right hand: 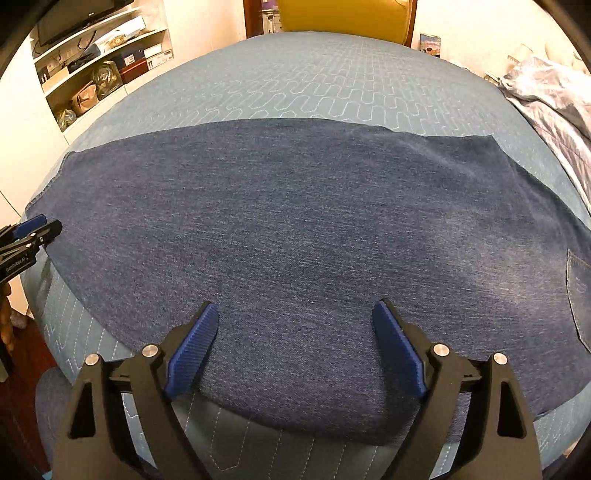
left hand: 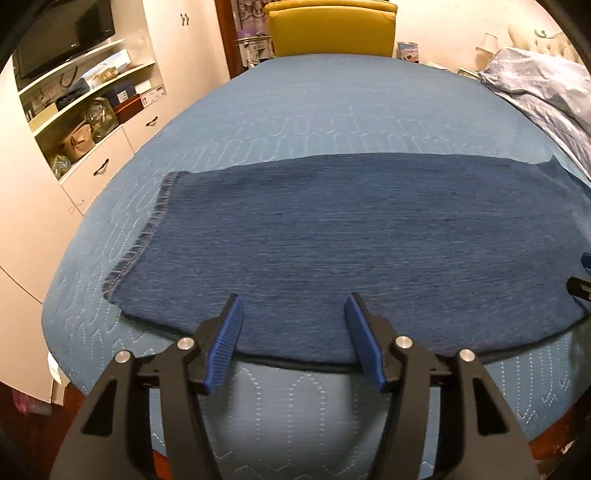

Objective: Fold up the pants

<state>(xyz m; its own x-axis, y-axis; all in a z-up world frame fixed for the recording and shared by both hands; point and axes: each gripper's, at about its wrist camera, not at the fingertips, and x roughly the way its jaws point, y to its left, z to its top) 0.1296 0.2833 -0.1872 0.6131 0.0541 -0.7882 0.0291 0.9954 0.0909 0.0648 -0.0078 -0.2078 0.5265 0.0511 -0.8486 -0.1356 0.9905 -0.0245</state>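
Along the near edge of the bed (left hand: 295, 110), in the left wrist view, the left gripper (left hand: 293, 317) stands wide open with nothing between its blue pads, poised at the hem-side near edge of the pants (left hand: 332, 229). The dark denim lies flat across the quilted blue cover, frayed hem toward the left edge, with bare cover beyond it up to the far edge. A yellow chair (left hand: 332, 29) stands past the far edge, shelves (left hand: 85, 107) crowd the left wall, and crumpled bedding (left hand: 546, 92) lies at the far right corner.

In the right wrist view, the right gripper (right hand: 295, 321) is likewise spread wide and empty, over the pants' (right hand: 295, 221) near edge. A back pocket (right hand: 580, 295) shows at the right. The left gripper (right hand: 33, 236) enters at the left edge; small white lettering on it is too blurred to read reliably.
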